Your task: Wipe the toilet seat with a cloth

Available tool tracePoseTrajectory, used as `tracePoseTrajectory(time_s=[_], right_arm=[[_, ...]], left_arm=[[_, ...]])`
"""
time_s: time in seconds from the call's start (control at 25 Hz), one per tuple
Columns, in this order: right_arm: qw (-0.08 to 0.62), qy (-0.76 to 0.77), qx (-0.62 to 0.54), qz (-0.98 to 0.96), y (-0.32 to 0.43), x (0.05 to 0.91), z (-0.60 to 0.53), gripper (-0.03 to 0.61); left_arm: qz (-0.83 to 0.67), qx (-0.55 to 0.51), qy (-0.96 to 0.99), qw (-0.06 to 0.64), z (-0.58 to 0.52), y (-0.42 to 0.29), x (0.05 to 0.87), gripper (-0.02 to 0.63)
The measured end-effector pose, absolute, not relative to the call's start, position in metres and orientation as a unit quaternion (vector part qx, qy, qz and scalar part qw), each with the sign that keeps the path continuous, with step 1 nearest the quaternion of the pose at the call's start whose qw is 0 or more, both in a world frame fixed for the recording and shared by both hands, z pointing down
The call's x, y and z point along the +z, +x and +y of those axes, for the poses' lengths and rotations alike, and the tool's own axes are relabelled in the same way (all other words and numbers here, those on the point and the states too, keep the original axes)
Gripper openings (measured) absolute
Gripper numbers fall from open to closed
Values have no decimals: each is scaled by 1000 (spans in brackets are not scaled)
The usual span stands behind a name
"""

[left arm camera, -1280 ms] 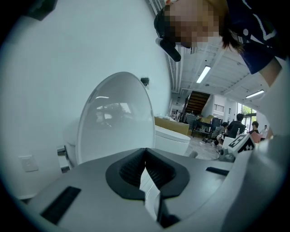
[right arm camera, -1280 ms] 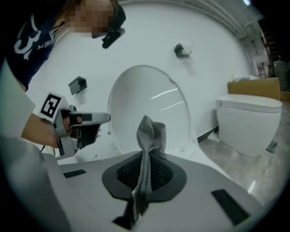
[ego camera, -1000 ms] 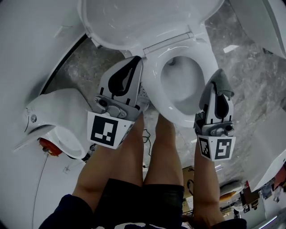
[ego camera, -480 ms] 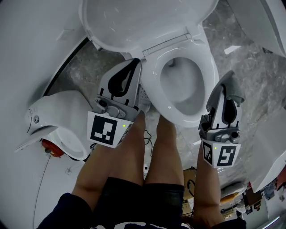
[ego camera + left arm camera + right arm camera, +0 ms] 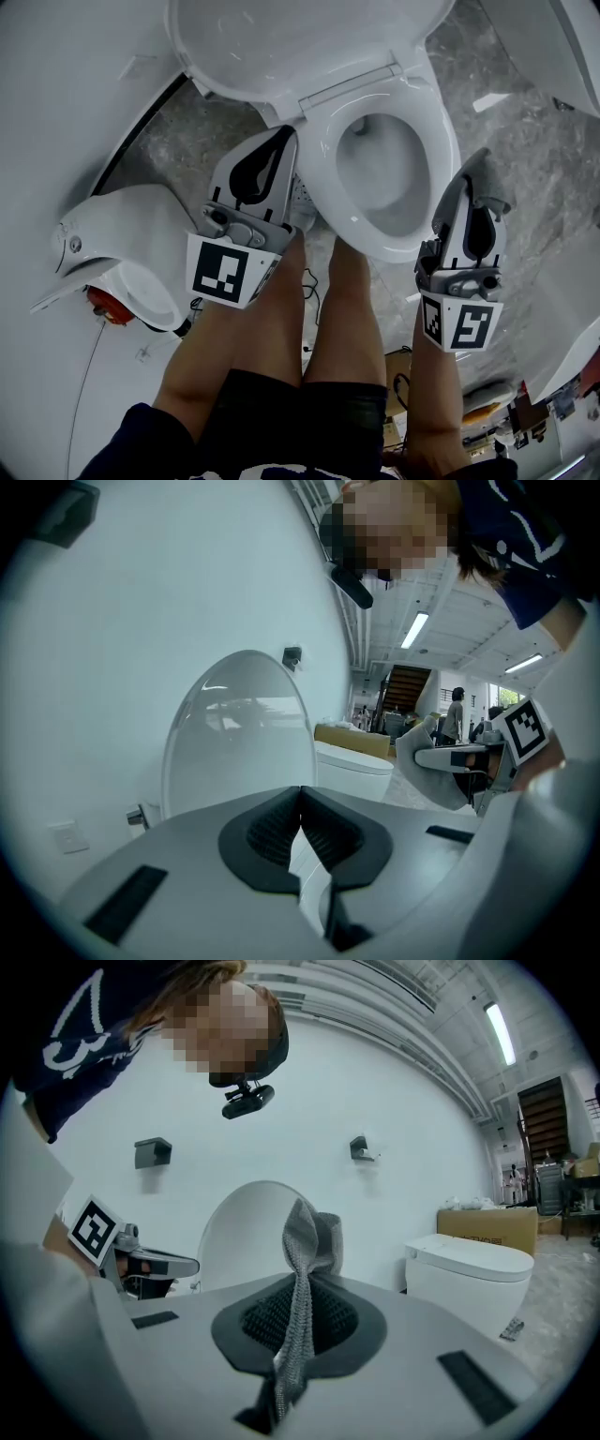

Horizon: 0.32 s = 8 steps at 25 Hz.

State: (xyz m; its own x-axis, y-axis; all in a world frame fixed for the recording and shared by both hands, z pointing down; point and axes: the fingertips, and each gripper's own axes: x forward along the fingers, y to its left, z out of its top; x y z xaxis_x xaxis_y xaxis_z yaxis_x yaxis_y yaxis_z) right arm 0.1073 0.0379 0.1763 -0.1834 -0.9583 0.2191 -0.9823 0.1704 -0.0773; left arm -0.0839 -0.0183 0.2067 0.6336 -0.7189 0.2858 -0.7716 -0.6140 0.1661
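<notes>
Cloth in right gripper beside seat

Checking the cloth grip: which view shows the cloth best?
Right gripper view: the cloth is large and centred, pinched in the right gripper's shut jaws. Head view shows only a grey fold at that gripper's tip; left gripper view shows it small, far right.
</notes>
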Motion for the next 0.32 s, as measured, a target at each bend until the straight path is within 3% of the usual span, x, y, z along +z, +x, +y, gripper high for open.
tracePoseTrajectory(time_s=[0.32], right_arm=[[79,637,95,-761,106,185,42,23]], left_arm=[[-426,94,888,146,-17,-79,211,20]])
